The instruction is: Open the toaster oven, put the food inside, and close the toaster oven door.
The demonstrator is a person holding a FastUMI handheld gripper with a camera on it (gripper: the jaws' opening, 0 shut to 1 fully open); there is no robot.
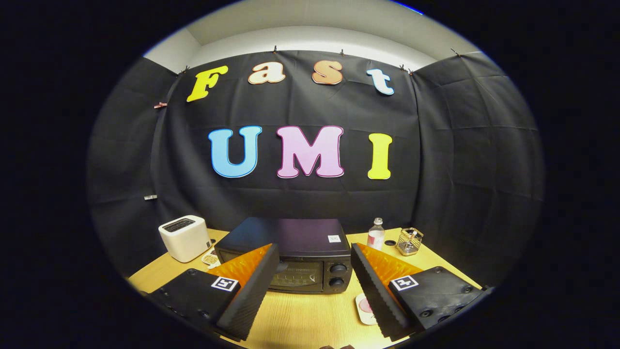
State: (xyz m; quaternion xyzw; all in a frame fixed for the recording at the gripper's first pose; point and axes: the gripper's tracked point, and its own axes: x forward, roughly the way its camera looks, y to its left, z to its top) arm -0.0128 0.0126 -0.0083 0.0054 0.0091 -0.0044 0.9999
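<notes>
Just ahead of the wide-open, empty tool [315, 259] sits the black boxy toaster oven [290, 254], door shut, on the wooden tabletop [300, 315].

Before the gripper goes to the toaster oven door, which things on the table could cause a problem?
1. The gripper is open, with the closed toaster oven just ahead; the small plate beside one finger could be knocked.
2. The plastic bottle stands close to the oven and may tip if the approach swings wide.
3. Another small dish lies between the oven and the white toaster, so there is little room on that side.
</notes>
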